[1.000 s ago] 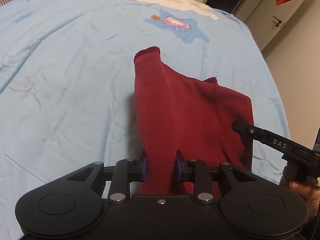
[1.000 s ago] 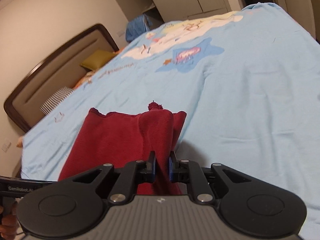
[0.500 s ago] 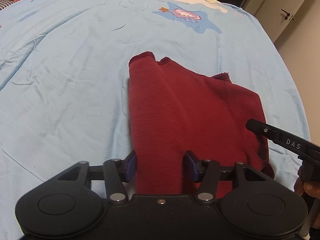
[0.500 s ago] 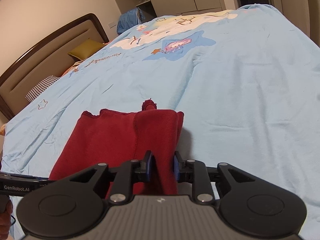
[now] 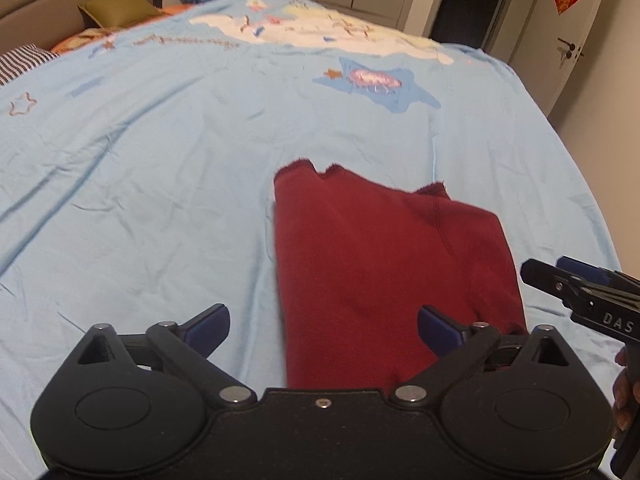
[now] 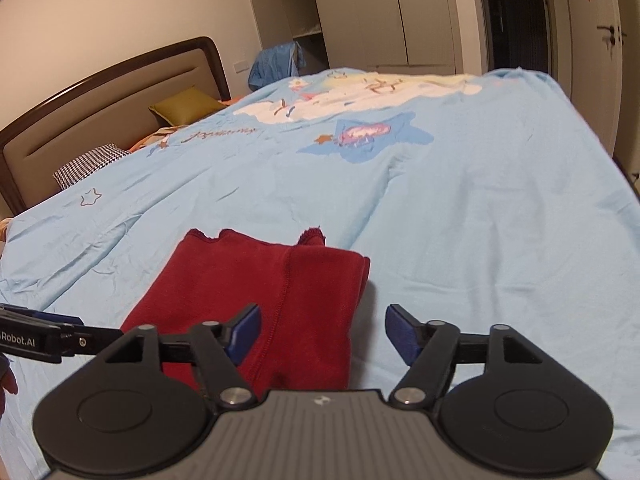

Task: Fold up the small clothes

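Observation:
A small dark red garment (image 5: 384, 264) lies folded flat on the light blue bedsheet (image 5: 140, 184). My left gripper (image 5: 324, 330) is open above its near left edge, holding nothing. My right gripper (image 6: 324, 334) is open above the garment's (image 6: 272, 288) near right part, also empty. The right gripper shows at the right edge of the left wrist view (image 5: 580, 292); the left gripper shows at the left edge of the right wrist view (image 6: 44, 334). The garment's near edge is hidden under the gripper bodies.
The sheet (image 6: 480, 208) carries a blue star print (image 5: 380, 84) farther back. A headboard (image 6: 100, 92) with an olive pillow (image 6: 188, 106) and a checked pillow (image 6: 86, 166) stands at the left. Wardrobe doors (image 6: 400, 12) and a room door (image 5: 568, 36) stand beyond the bed.
Both grippers were shut on the garment's near edge and have opened and let it go. The garment has settled flat on the sheet. Both grippers have drawn back and risen slightly.

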